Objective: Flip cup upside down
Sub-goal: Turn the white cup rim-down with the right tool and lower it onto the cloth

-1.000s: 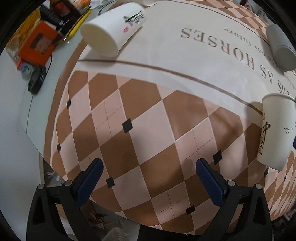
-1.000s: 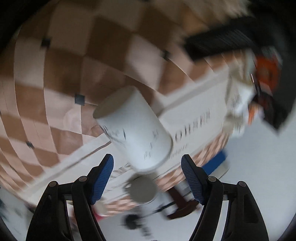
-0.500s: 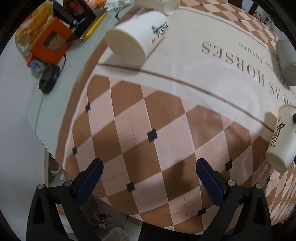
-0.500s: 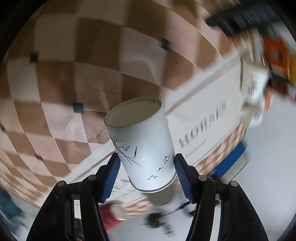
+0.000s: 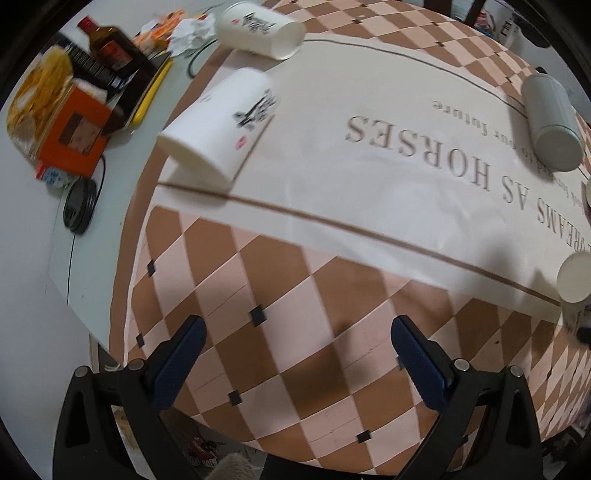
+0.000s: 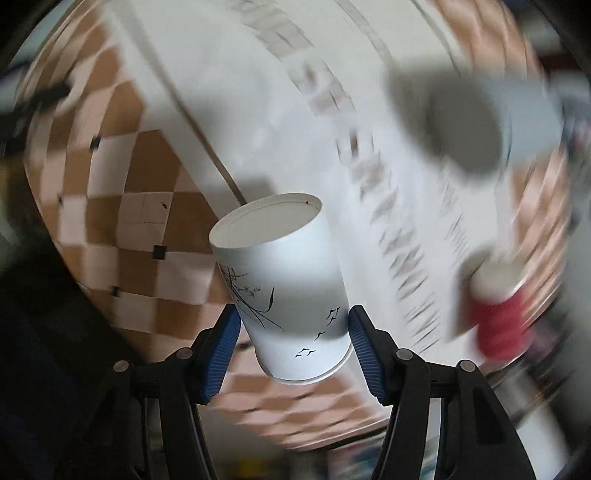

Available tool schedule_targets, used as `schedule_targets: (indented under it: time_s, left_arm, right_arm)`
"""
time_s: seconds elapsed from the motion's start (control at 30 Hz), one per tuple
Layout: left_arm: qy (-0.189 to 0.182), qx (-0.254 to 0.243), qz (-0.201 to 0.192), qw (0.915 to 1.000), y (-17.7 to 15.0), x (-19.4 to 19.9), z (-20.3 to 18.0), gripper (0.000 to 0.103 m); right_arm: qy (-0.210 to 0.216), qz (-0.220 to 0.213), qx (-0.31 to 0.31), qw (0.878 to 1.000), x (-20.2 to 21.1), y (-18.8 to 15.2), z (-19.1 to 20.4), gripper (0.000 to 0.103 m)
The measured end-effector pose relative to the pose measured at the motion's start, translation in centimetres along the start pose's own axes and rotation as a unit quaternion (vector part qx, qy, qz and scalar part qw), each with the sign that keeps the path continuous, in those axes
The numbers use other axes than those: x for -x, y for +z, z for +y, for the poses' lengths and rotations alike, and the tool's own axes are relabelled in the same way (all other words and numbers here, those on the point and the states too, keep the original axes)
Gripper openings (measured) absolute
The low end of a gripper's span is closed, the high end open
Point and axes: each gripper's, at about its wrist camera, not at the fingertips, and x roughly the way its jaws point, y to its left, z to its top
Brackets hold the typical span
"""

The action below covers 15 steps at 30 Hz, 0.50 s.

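My right gripper [image 6: 293,338] is shut on a white paper cup [image 6: 284,284] with black bird and branch drawings. It holds the cup in the air over the checkered tablecloth [image 6: 122,206], with the cup's flat bottom pointing away from me. The same cup shows at the right edge of the left wrist view [image 5: 574,284]. My left gripper [image 5: 295,354] is open and empty, low over the cloth near the table's front edge.
Two white cups lie on their sides at the far left [image 5: 221,125] and back [image 5: 262,27]. A grey cylinder [image 5: 550,122] lies at the right. A red cup [image 6: 498,314] stands near it. Boxes and a bottle [image 5: 110,48] crowd the left.
My right gripper closed on the cup, lifted it and swung round with it. My left gripper pulled back, so more of the table shows.
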Motion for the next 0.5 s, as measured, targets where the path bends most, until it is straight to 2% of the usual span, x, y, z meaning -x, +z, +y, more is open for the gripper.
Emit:
schedule_targets:
  time_s: [0.1, 0.3, 0.4, 0.47, 0.5]
  left_arm:
    - [-0.004, -0.012, 0.000, 0.9999, 0.2, 0.0, -0.8, 0.102]
    - [-0.012, -0.033, 0.006, 0.9994, -0.3, 1.0, -3.9, 0.102]
    - [-0.015, -0.039, 0.009, 0.9991, -0.4, 1.2, -4.7, 0.102]
    - [-0.017, -0.041, 0.011, 0.9990, -0.6, 1.5, -5.3, 0.102]
    - [-0.017, -0.041, 0.012, 0.9989, -0.6, 1.5, -5.4, 0.102]
  right_arm:
    - [0.081, 0.033, -0.082, 0.993, -1.9, -0.6, -3.1, 0.062]
    - [0.178, 0.033, -0.206, 0.962, -3.3, -2.0, -7.2, 0.062]
    - [0.197, 0.031, -0.233, 0.952, -3.5, -2.4, -8.4, 0.065]
    - [0.188, 0.033, -0.225, 0.956, -3.3, -2.2, -9.1, 0.069]
    - [0.168, 0.031, -0.220, 0.960, -3.1, -2.0, -9.0, 0.077]
